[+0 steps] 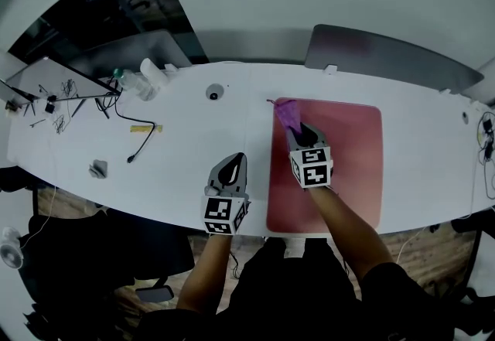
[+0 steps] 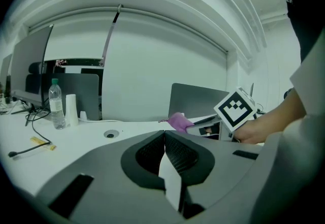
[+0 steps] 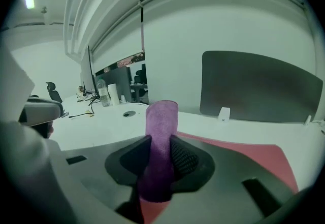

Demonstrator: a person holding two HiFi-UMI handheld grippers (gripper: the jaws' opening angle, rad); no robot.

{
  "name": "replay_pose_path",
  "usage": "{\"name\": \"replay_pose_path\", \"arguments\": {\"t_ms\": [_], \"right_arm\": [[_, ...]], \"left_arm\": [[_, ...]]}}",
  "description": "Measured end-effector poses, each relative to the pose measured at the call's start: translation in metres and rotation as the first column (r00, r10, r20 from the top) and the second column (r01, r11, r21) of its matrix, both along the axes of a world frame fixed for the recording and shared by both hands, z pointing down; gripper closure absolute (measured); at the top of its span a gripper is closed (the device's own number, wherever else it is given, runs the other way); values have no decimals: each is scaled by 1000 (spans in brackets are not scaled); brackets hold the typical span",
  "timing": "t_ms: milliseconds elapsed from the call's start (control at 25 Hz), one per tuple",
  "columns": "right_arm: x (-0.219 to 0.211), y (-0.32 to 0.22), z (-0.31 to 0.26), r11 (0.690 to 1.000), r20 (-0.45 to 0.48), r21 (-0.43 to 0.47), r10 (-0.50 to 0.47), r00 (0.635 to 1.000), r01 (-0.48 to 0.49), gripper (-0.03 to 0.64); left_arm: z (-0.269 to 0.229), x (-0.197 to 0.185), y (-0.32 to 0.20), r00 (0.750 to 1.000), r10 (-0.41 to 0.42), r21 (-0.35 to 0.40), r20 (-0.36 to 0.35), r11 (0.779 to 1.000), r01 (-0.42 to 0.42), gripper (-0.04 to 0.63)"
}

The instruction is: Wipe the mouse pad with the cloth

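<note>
A red mouse pad (image 1: 348,165) lies on the white desk (image 1: 193,131), right of centre. My right gripper (image 1: 300,131) hovers over the pad's left part, shut on a purple cloth (image 1: 287,110) that sticks out past its tips toward the pad's far left corner. In the right gripper view the cloth (image 3: 160,136) stands pinched between the jaws, with the pad (image 3: 254,159) spreading to the right. My left gripper (image 1: 232,171) rests near the desk's front edge, left of the pad, with its jaws shut on nothing. The left gripper view shows the cloth (image 2: 179,121) held by the right gripper.
At the desk's far left stand a water bottle (image 1: 131,84), a white cup (image 1: 152,71), black cables (image 1: 124,119) and a yellow item (image 1: 145,129). A round cable port (image 1: 213,92) sits behind the left gripper. A grey chair back (image 1: 387,53) stands beyond the desk.
</note>
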State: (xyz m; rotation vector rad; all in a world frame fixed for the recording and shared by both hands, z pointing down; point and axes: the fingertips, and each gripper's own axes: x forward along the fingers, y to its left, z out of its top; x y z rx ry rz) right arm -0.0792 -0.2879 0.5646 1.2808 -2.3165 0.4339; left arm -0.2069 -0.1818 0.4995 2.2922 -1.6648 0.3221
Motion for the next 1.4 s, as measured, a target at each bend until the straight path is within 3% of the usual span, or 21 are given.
{"name": "replay_pose_path", "arguments": {"t_ms": [480, 840, 1400], "right_arm": [[-27, -52, 62, 983, -85, -132, 119, 989, -130, 497], [-27, -58, 68, 988, -203, -103, 92, 975, -115, 497], [35, -63, 67, 979, -236, -63, 176, 956, -196, 489]], "left_arm": [[6, -5, -11, 1000, 3, 4, -22, 1000, -3, 574], [7, 3, -10, 1000, 26, 9, -17, 1000, -26, 574], [31, 29, -1, 995, 95, -42, -4, 995, -95, 574]]}}
